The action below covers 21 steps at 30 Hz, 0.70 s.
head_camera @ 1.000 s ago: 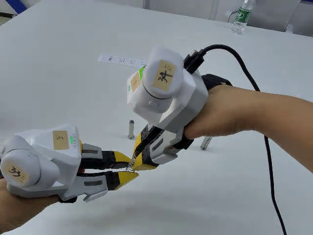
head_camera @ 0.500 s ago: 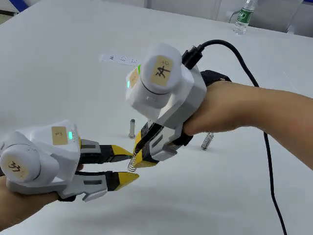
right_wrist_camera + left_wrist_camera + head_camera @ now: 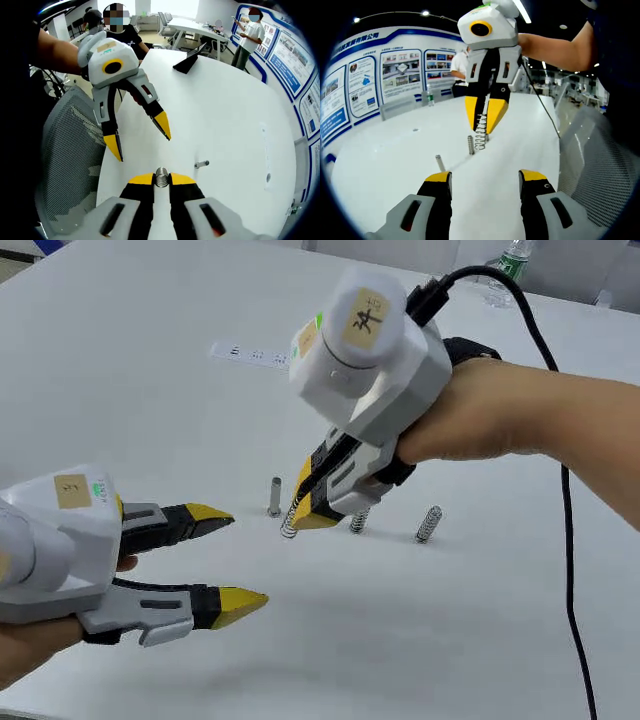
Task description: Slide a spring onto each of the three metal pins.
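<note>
My right gripper (image 3: 312, 518) is shut on a small steel spring (image 3: 289, 520), which sticks out past its yellow tips and hangs just right of a bare upright metal pin (image 3: 275, 496). Two more pins, each with a spring on it (image 3: 358, 521) (image 3: 428, 524), stand to the right. My left gripper (image 3: 240, 560) is open at the lower left, apart from the spring, nothing between its jaws. In the left gripper view the right gripper (image 3: 484, 117) holds the spring (image 3: 480, 134) above the table beyond the bare pin (image 3: 440, 162). In the right gripper view the spring (image 3: 161, 175) sits between the shut tips.
A white table (image 3: 120, 400) carries a printed white strip (image 3: 250, 353) at the back and a water bottle (image 3: 510, 262) far right. A black cable (image 3: 565, 500) trails along the right arm. A mesh chair (image 3: 65, 165) stands beside the table; people are in the background.
The left gripper's jaws have spread wider and drawn back to the left, away from the spring. The right gripper has carried the spring up and away, close to the bare pin.
</note>
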Available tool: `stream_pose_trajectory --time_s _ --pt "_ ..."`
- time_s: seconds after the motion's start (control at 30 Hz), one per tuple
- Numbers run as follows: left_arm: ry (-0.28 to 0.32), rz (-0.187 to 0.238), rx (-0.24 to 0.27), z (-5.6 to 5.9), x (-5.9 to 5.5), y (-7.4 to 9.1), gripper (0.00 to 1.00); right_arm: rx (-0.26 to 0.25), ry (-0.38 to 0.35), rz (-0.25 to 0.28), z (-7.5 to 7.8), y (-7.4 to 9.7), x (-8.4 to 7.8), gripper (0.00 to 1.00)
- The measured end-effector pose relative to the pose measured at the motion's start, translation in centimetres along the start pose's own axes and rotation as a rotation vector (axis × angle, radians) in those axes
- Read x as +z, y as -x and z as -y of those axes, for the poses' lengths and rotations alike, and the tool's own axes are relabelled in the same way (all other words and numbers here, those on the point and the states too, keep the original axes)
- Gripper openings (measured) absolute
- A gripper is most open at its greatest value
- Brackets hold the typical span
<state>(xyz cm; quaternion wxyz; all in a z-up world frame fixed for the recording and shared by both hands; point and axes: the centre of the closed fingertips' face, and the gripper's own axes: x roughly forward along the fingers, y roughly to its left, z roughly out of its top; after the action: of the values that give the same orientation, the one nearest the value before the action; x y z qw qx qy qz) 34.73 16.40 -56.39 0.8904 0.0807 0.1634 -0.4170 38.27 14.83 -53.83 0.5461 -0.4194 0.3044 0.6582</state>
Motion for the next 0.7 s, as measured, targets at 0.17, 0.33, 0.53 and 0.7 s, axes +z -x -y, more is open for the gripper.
stream_pose_trajectory --time_s 0.17,0.33,0.53,0.7 --pt "0.028 0.012 0.021 -0.4 0.0 0.4 0.62 -0.027 -0.016 0.004 2.1 0.3 0.2 0.12" --pt "0.039 0.017 0.029 -0.4 -0.1 0.6 0.67 -0.057 -0.015 -0.011 4.1 0.2 0.3 0.12" --pt "0.056 0.022 0.036 -0.3 -0.2 0.8 0.69 -0.08 -0.047 -0.011 6.5 -0.8 0.4 0.12" --pt "0.064 0.019 0.039 -0.4 -0.3 0.9 0.72 -0.082 -0.067 -0.037 8.0 -2.2 -0.1 0.12"
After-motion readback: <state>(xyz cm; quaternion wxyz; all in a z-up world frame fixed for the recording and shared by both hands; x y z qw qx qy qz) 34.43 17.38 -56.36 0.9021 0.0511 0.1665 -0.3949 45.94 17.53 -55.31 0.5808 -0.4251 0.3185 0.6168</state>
